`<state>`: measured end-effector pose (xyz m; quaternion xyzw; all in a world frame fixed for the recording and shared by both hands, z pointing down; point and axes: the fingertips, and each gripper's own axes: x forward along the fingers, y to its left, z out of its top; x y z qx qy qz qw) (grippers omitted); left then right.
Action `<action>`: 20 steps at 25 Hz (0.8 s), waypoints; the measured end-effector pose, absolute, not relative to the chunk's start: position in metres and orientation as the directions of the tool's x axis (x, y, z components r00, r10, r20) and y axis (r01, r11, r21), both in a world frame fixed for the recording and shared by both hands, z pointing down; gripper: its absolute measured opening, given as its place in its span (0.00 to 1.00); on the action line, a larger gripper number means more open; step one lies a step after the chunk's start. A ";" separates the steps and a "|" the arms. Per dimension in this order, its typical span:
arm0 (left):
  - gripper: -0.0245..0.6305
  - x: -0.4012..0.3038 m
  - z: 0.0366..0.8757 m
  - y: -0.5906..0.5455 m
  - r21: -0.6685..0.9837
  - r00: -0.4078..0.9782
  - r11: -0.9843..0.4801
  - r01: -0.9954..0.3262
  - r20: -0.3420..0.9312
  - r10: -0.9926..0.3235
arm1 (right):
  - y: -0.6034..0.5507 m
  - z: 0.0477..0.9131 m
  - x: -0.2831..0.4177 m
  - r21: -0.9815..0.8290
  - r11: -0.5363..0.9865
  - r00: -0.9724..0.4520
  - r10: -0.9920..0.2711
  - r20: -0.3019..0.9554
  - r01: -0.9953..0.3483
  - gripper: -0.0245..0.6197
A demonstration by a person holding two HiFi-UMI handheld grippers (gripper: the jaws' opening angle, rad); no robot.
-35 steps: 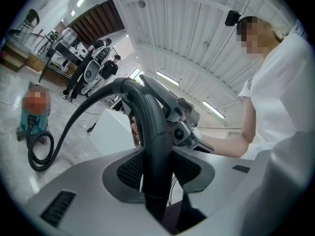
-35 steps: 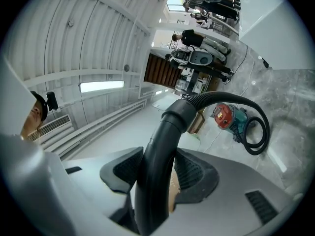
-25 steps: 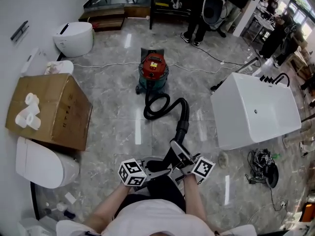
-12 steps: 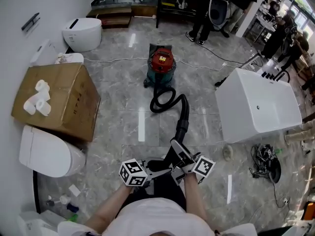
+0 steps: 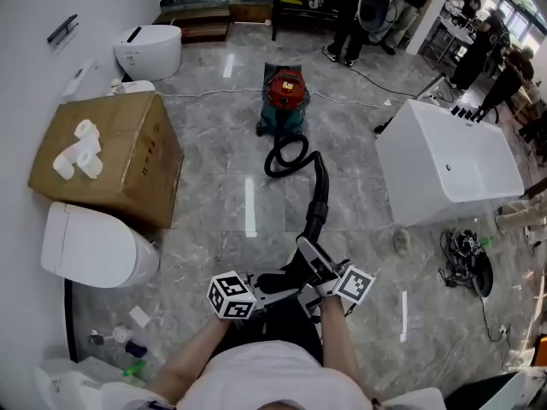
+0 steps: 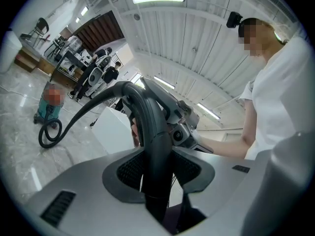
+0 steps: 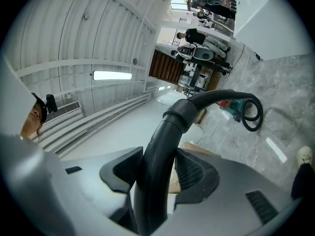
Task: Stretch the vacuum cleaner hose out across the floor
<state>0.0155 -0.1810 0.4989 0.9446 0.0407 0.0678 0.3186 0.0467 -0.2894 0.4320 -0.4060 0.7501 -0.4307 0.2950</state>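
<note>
Backing away from the vacuum cleaner [image 5: 285,98]: in the head view it sits further off than a second ago, and the hose [image 5: 318,196] loop on the floor [image 5: 214,195] has drawn smaller. Left gripper [image 6: 157,168] and right gripper [image 7: 156,173] are both clamped on the hose's rigid black end, grip unchanged. The hose runs from the vacuum cleaner through one coil to the grippers. Likely partly stretched; the coil needs more pull.
</note>
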 end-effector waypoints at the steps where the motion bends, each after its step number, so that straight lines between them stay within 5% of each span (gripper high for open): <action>1: 0.29 0.011 0.499 -0.174 0.609 0.987 -0.793 0.036 0.101 0.123 | -0.282 0.432 0.043 -0.886 0.298 -0.489 -0.867 -0.096 -0.354 0.36; 20: 0.29 -0.014 0.500 -0.114 0.617 0.980 -0.783 0.076 0.099 0.173 | -0.222 0.437 0.023 -0.890 0.258 -0.460 -0.886 -0.063 -0.375 0.36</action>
